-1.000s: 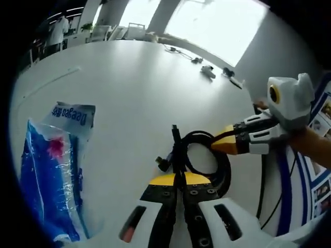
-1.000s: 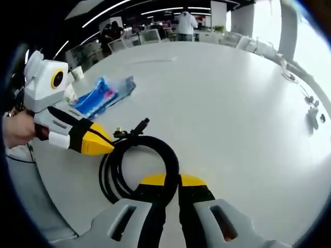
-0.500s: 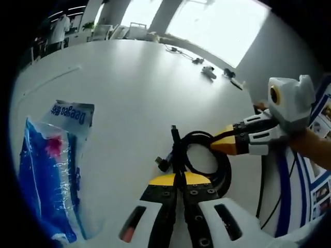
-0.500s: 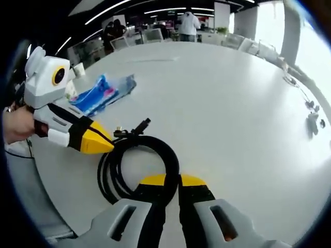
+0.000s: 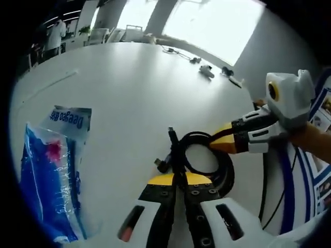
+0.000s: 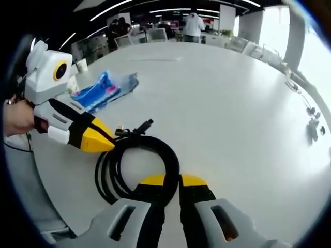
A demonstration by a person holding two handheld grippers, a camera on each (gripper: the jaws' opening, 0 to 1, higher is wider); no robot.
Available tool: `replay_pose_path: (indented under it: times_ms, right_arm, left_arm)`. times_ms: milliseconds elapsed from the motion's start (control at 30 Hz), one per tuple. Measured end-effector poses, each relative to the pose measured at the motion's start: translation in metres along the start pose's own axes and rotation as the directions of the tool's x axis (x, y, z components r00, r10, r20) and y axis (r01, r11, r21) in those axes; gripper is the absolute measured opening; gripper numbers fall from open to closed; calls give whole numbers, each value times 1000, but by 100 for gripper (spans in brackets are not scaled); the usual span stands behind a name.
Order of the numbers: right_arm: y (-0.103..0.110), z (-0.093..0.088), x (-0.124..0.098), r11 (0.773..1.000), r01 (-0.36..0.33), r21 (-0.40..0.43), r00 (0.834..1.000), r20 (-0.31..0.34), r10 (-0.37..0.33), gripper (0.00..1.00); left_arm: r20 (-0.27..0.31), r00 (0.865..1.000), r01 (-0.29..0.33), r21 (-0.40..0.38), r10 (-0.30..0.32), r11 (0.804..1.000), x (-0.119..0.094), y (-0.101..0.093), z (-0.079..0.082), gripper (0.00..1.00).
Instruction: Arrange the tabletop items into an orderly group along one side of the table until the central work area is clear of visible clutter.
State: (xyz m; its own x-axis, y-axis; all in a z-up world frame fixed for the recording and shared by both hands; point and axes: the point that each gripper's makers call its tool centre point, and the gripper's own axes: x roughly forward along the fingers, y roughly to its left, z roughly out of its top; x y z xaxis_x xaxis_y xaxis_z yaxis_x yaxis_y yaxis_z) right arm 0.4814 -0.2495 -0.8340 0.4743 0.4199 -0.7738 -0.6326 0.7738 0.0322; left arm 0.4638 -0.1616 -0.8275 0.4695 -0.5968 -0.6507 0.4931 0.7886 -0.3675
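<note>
A coiled black cable (image 5: 226, 165) lies on the white table (image 5: 129, 88) between both grippers. My left gripper (image 5: 176, 178) is shut on the coil's left side, where the plug ends (image 5: 164, 164) stick out. My right gripper (image 5: 214, 143) comes in from the right in the left gripper view, shut on the coil's far side. In the right gripper view my right gripper (image 6: 173, 181) pinches the cable (image 6: 155, 142) at its near edge, and my left gripper (image 6: 106, 144) touches it from the left. A blue plastic packet (image 5: 49, 175) lies flat, off to the side (image 6: 103, 90).
Small dark objects and cords (image 5: 207, 71) sit near the table's far edge by the windows (image 6: 313, 126). A thin black cable (image 5: 261, 191) hangs at the table's side by a blue-striped poster. Chairs and a person (image 6: 194, 23) are at the far end.
Both views have shifted slightly with the hands. The grippers keep the same hold on the cable, and the coil has barely moved.
</note>
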Motion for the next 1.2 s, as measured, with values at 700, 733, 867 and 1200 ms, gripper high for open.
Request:
replay_pose_path:
  times_ms: [700,733,867,1200]
  right_arm:
    - [1,1,-7,1000,4,21,999,40,-5,31]
    - [1,3,-8,1000,5,16,999,50,-6,31]
    - [6,10,-13,999,-15,34,997,76,13,34]
    - [11,20,-18,999,-23,41,994,111,18,40]
  left_arm:
    - [23,999,-28,-9,28,1000,-16,1,1,27]
    - [27,999,-29,-7,29,1000,-17,0,2,27]
    - [48,998,-37,6,37,999,-21,0,7,35]
    - [113,992,-57,41,52,998,-40,0,18,54]
